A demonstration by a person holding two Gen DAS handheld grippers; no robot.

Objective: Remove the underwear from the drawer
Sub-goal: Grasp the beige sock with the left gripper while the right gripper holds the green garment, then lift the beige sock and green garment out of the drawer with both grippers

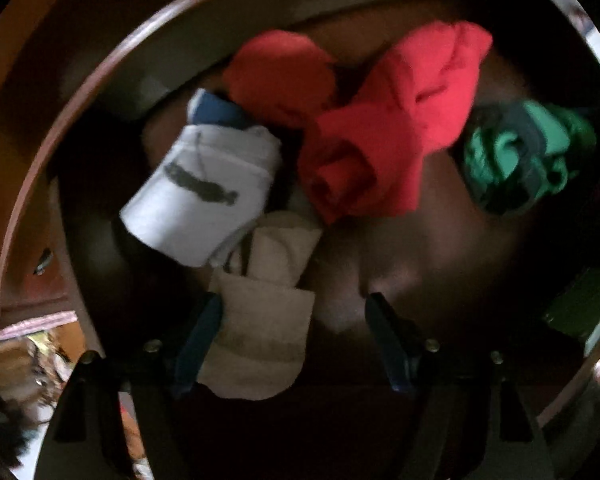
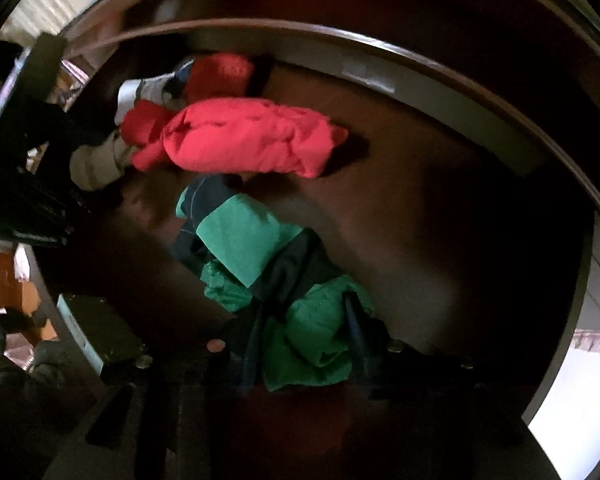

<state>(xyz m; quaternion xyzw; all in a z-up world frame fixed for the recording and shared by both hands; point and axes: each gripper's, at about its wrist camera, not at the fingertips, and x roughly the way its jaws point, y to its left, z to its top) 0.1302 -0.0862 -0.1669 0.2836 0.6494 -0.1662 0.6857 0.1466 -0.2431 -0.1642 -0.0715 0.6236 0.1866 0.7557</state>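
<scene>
The right gripper (image 2: 300, 344) pinched the green underwear (image 2: 260, 240) near the drawer's (image 2: 440, 92) front edge, the left gripper (image 1: 292, 340) stood open over a beige sock (image 1: 260, 336); a shallow pinch on bunched cloth might slip.

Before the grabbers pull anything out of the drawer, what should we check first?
1. Drawer open, clothes reachable: ok.
2. Green underwear between the right gripper's fingers: ok.
3. Right pads really pinching it: ok, the cloth looks bunched between them.
4. Left gripper over the beige piece: ok.
5. Left grip closed on it: not ok, jaws stand apart, only one finger is at the cloth.
6. Red piece clear of the green one: ok.
</scene>
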